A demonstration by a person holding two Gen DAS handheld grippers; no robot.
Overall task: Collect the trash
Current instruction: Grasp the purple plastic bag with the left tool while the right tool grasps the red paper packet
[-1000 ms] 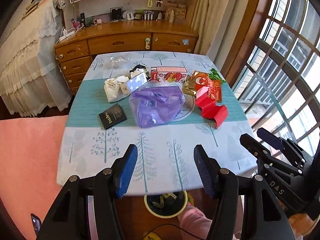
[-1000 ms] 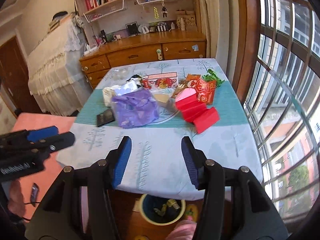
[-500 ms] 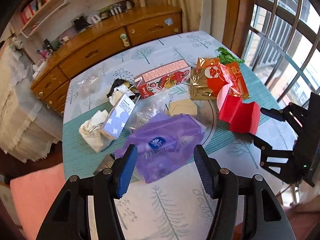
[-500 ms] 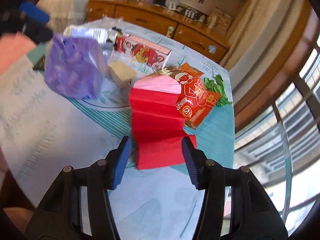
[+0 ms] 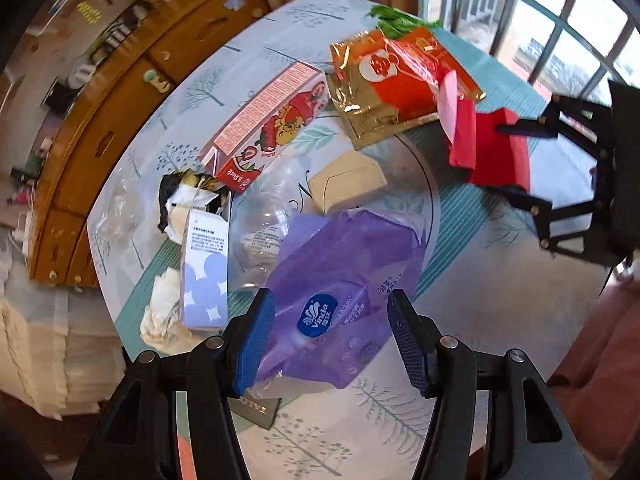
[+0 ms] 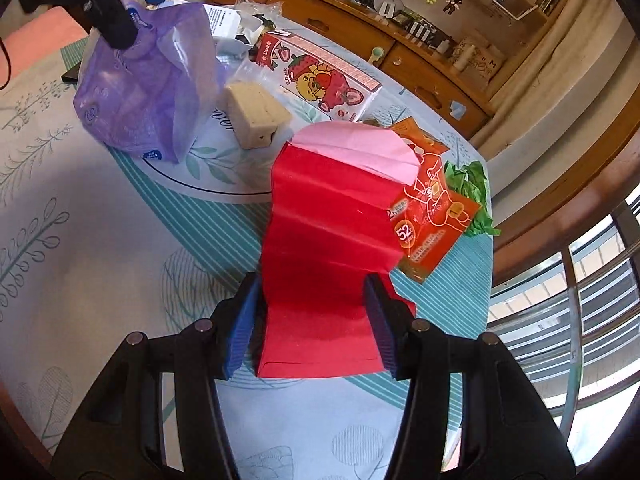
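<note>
Trash lies spread over the table (image 5: 460, 320) with the tree-print cloth, seen from both of my wrist cameras. My left gripper (image 5: 332, 336) points steeply down at the purple tissue pack (image 5: 344, 276); its blue pads stand spread on either side of the pack's near end, and I cannot tell whether they touch the wrapper. My right gripper (image 6: 312, 328) is likewise spread, its pads flanking the near end of the folded red paper (image 6: 328, 240); the left pad shows a gap beside the paper, while contact at the right pad is not clear. The paper's far end curls up with a pink underside.

Beyond the purple pack, in the left view, a beige box (image 5: 348, 184) rests on a clear round mat, with the strawberry carton (image 5: 268, 128) behind it. The orange and gold snack wrapper (image 5: 396, 80) lies to the right, touching the red paper, with crumpled green paper (image 5: 396, 22) at its far edge. To the left sit a pale blue carton (image 5: 204, 272), white crumpled tissue (image 5: 164, 312) and a black and white wrapper (image 5: 184, 192). A dark booklet (image 5: 256, 408) lies partly under the purple pack. A wooden sideboard (image 6: 400, 40) stands behind the table.
</note>
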